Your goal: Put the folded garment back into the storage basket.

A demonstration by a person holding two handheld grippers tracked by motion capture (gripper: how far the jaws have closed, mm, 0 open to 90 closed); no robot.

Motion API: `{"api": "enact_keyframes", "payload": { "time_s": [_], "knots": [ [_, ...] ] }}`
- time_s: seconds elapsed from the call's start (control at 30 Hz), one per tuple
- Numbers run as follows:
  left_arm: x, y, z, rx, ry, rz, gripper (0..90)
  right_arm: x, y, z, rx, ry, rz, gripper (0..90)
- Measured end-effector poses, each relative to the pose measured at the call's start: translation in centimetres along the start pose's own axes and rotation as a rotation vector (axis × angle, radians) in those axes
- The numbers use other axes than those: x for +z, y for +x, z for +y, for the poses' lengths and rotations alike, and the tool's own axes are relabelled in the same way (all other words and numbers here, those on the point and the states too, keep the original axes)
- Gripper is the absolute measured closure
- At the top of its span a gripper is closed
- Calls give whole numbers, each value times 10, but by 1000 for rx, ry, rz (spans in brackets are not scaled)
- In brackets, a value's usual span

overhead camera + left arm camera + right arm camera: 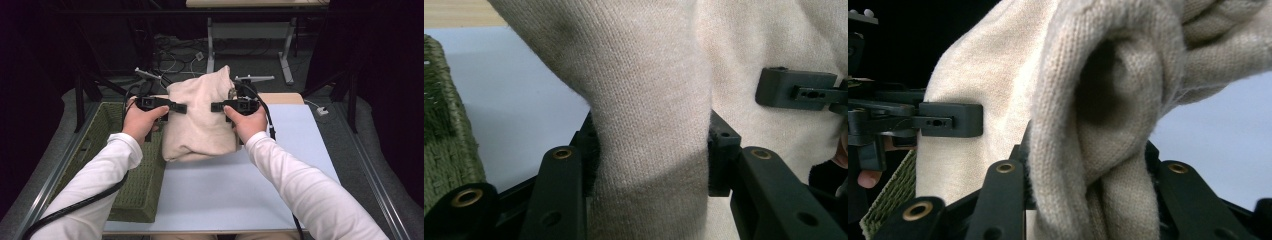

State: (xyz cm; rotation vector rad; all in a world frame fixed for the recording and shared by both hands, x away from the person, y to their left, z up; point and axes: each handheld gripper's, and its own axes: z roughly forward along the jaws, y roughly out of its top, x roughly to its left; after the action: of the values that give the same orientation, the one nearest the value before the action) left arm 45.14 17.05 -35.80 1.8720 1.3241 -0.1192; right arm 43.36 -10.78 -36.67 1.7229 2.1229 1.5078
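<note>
Both the left tool (181,107) and right tool (216,106) pinch a beige knit garment (200,120) lifted above the surface (225,190), likely mid-fold, needing even lowering next.

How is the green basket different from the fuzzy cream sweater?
The green basket is woven and stiff, sitting on the table; the cream sweater is soft knit, bunched up and lifted. The left gripper and right gripper pinch the sweater, but nothing holds the basket. Both are at the table's left half.

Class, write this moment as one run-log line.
left gripper: shut on sweater | right gripper: shut on sweater | sweater: held up, lower edge on table | basket: left of sweater
</note>
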Motion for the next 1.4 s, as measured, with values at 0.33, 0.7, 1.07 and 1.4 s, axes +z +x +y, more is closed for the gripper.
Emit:
{"api": "enact_keyframes", "payload": {
  "time_s": [0.33,0.7,1.07,1.4],
  "knots": [
    [-10,9,-1,-11,13,11,561,10,9,0,-4,16,12,620],
    [-27,17,-2,-23,13,30,561,21,23,0,-12,16,31,620],
    [-44,28,-7,-26,21,42,562,32,41,-2,-31,30,45,620],
    [-60,39,-13,-36,18,59,563,45,56,-5,-29,43,55,620]
  ]
}}
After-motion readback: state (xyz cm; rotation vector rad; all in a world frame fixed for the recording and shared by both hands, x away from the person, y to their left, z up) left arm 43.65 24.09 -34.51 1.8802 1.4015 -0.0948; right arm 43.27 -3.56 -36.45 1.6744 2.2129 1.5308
